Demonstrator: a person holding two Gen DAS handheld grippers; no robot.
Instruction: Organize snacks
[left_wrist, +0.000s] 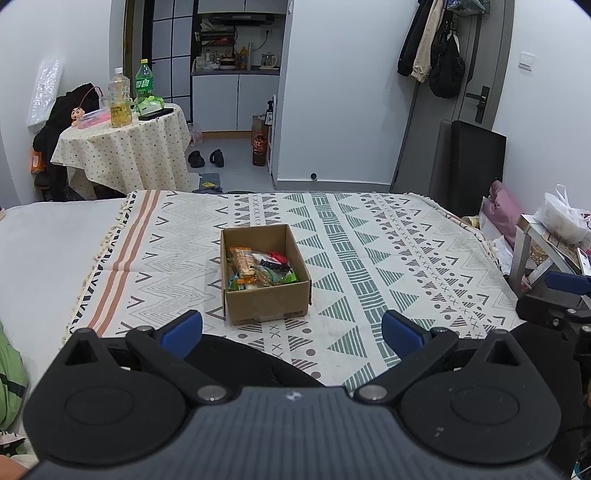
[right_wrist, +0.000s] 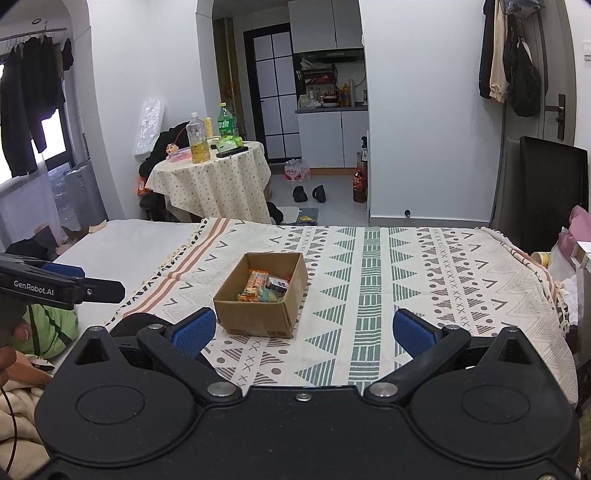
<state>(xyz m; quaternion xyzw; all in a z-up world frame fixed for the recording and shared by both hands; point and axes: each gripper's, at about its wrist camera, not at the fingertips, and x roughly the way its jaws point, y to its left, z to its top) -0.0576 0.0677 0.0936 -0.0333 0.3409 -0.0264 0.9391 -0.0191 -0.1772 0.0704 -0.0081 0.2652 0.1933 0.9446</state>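
Left wrist view gives me the cardboard box (left_wrist: 264, 273) sitting open-topped on the patterned cloth (left_wrist: 369, 251), a little left of centre. Inside I can see the snacks (left_wrist: 258, 267): an orange-wrapped bar lying lengthwise, a dark packet with some red beside it, and green and clear wrappers nearer the front wall. I count no loose snacks on the cloth around the box. From the right wrist camera the same box (right_wrist: 260, 295) appears turned at a slight angle, its packets (right_wrist: 264, 288) bunched toward the near side.

My left gripper (left_wrist: 291, 330) hangs short of the box with its blue pads (left_wrist: 183, 332) spread wide and nothing between them. My right gripper (right_wrist: 303, 332) is likewise released, its pads (right_wrist: 195, 330) far apart and empty, the box just ahead of the left pad. Each camera catches the other gripper at its frame edge.

Under the cloth is a pale bed surface (left_wrist: 48, 251). Beyond its far edge stands a small round table (left_wrist: 125, 147) under a dotted cover, carrying two bottles (left_wrist: 120, 99) and a small figurine. A pair of dark slippers (left_wrist: 207, 158) lies on the floor before a kitchenette, and coats hang on the door (left_wrist: 436, 48) at right.
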